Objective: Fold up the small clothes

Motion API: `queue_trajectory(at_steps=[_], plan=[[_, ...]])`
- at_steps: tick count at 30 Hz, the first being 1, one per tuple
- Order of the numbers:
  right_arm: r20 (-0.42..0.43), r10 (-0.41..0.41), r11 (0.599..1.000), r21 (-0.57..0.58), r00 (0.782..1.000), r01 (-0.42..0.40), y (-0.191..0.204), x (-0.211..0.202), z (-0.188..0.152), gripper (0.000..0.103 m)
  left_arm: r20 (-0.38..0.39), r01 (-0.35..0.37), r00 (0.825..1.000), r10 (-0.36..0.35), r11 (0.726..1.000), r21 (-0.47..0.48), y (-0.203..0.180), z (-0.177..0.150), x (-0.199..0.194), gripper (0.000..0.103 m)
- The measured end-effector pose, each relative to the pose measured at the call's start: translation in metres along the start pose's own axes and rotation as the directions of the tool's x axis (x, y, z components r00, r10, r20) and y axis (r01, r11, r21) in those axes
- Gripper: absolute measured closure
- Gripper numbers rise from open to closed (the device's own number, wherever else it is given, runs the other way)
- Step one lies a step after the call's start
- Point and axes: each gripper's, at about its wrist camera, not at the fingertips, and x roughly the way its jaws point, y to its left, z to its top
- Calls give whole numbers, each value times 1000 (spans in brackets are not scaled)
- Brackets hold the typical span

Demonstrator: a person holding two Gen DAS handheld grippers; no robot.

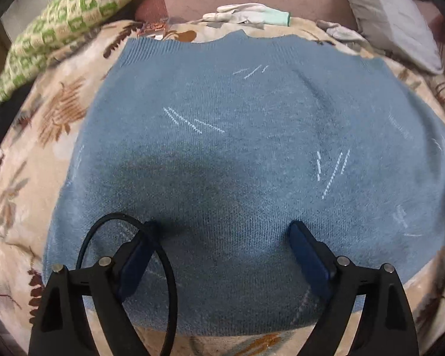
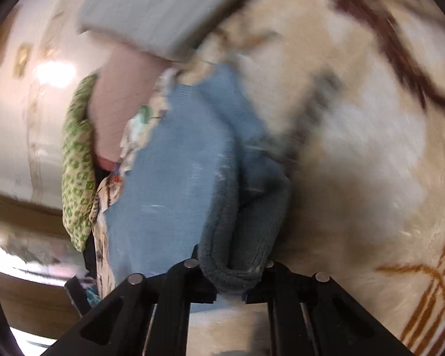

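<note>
A blue knitted sweater [image 1: 237,148] with pale stitched dashes lies spread flat on a cream blanket with brown leaf prints [image 1: 50,118]. My left gripper [image 1: 222,231] hovers low over its near part, jaws wide open, blue pads on either side and nothing between them. In the blurred right wrist view, my right gripper [image 2: 233,279] is shut on a bunched fold of the blue sweater [image 2: 175,163], lifted off the cream blanket [image 2: 356,148]. The pinched cloth hides its fingertips.
A green-and-cream patterned pillow [image 1: 59,29] lies at the far left. White gloves [image 1: 246,13] rest beyond the sweater's far hem. A grey cushion [image 1: 391,23] sits at the far right. A black cable [image 1: 163,267] loops by the left gripper's left finger.
</note>
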Motion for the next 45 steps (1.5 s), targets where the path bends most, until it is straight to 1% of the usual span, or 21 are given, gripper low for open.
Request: queue_trajectory(at_steps=[3,5,8,11,13,16,20,21,22,24,25,28,32,34,36,37,38,40,42,44,45], plan=[[44,13,992,-122,999,-8,67,-12,4,93,55,170,985,-163,974,-153,46,-4,-26,23],[59,28,977,-214,998,-15,119,-12,3,93,143,213,973,-183,949,-233,84,-12,-54,23],[35,90,937,-341,995,-72,202,2,-13,93,283,208,953,-111,917,-339,163,-37,-106,23],[-29,146,878,-458,989,-143,278,28,-51,93,343,185,939,-27,880,-438,228,-69,-140,23],[-89,155,830,-528,984,-179,317,55,-87,93,349,156,936,43,839,-522,275,-99,-155,23],[-187,125,794,-570,974,-211,340,102,-138,93,326,124,940,97,794,-595,317,-138,-162,23],[-331,-60,797,-584,942,-155,320,199,-202,87,267,89,957,109,768,-634,342,-171,-154,23],[-323,-83,795,-592,943,-133,313,211,-211,84,259,92,961,98,770,-631,342,-175,-152,23],[-298,-47,796,-588,953,-144,310,209,-214,82,261,94,961,94,775,-625,337,-178,-152,23],[-291,7,800,-572,957,-180,314,198,-214,53,270,99,959,90,784,-613,331,-176,-153,23],[-315,16,795,-571,949,-203,319,195,-214,26,281,114,957,79,786,-608,327,-172,-153,23],[-323,9,756,-618,946,-218,338,178,-215,24,322,160,946,39,808,-567,314,-153,-157,23],[-317,154,767,-559,936,-315,330,131,-186,24,381,214,924,-11,844,-493,285,-123,-173,23],[-316,226,827,-438,922,-352,296,121,-157,23,402,242,914,-48,861,-447,264,-102,-177,23],[-314,183,922,-275,932,-274,243,137,-132,20,409,264,908,-86,877,-402,239,-80,-176,23],[-354,143,963,-166,924,-212,207,154,-126,23,416,288,901,-123,886,-362,222,-68,-174,23],[-367,185,965,-110,911,-240,189,157,-124,34,411,311,897,-163,893,-326,207,-58,-168,23],[-367,232,949,-115,901,-292,189,148,-120,34,335,281,924,-183,921,-271,175,-39,-140,23],[-392,225,943,-143,892,-301,200,140,-112,30,161,117,984,-75,956,-268,151,-28,-82,23],[-371,265,923,-168,890,-345,210,126,-95,30,-22,34,999,-41,969,-246,141,-30,-26,22],[-353,288,913,-178,890,-367,215,119,-81,30,-27,46,998,-55,963,-267,143,-38,-8,19]])
